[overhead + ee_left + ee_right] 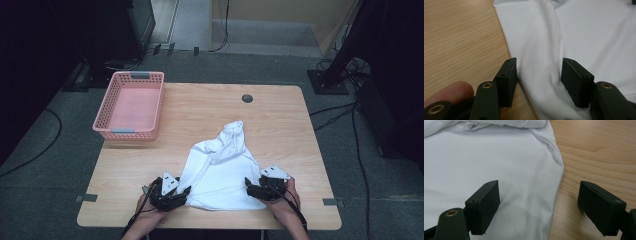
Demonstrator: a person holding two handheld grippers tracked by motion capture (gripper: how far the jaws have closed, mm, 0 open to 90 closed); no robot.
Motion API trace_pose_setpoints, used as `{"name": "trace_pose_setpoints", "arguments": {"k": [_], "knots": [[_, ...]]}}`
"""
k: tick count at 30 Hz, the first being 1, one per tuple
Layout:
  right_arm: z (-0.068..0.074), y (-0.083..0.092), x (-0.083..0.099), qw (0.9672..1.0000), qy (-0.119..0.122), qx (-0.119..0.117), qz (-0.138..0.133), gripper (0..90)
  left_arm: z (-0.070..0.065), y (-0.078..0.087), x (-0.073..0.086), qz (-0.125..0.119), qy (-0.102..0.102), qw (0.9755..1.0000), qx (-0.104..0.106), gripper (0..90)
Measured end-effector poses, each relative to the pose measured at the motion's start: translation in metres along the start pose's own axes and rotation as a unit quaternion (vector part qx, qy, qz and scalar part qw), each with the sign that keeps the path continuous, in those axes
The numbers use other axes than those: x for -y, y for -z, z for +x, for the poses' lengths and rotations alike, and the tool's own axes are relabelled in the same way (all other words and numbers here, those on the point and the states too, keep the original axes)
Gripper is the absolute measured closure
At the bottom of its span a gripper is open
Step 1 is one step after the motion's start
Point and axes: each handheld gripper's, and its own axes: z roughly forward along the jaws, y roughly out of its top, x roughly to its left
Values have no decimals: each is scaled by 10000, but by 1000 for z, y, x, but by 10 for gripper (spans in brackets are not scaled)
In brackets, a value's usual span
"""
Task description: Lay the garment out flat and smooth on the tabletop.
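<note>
A white garment (220,170) lies crumpled on the wooden table (200,110), wide at the near edge and narrowing to a bunched end at the back. My left gripper (186,192) sits at its near left corner. In the left gripper view the left gripper (537,80) has its jaws apart with a raised fold of the white cloth (541,50) between them, and the pads do not visibly pinch it. My right gripper (248,186) is at the near right corner. The right gripper (539,205) stands open astride the garment's edge (556,175), with one jaw over cloth and the other over bare wood.
A pink plastic basket (115,95) with nothing in it stands at the table's back left corner. A dark round cable port (247,98) is set in the tabletop near the back edge. Cables and dark stands lie on the floor around the table.
</note>
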Motion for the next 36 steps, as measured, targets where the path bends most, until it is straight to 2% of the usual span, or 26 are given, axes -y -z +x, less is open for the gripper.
{"name": "trace_pose_setpoints", "arguments": {"k": [9,11,12,14,16,17,18,20,21,24,27,31,36], "knots": [[0,6,6,10000,38,-52,-2,181,-6,5,5,-3,-29,10000,79,480],[-1,7,6,9999,76,-91,-2,181,-7,7,5,25,-62,9998,175,480],[-2,7,6,9999,98,-114,-3,180,-6,7,5,38,-30,9995,307,476],[-3,8,7,9997,148,-202,3,175,1,8,3,12,192,9982,562,447],[-6,10,8,9994,131,-306,-15,184,12,10,-1,-151,541,9959,708,419],[-8,11,6,9994,47,-336,-36,184,18,10,-4,-237,714,9948,688,407],[-10,13,5,9993,-45,-353,-117,184,23,11,-7,-322,765,9949,566,406],[-14,16,2,9985,-290,-369,-294,184,31,9,-12,-381,747,9962,247,394],[-16,16,1,9983,-354,-316,-330,184,33,8,-14,-364,740,9965,156,388],[-15,11,2,9996,-156,-49,-214,183,35,0,-13,-223,675,9974,-70,382],[-10,6,5,9999,115,72,-55,180,32,-7,-11,-47,541,9983,-198,376],[-8,5,4,9999,127,49,-52,178,25,-9,-9,44,258,9989,-400,375],[-10,5,4,9999,118,53,-40,177,25,-8,-7,29,350,9987,-382,377]]}}
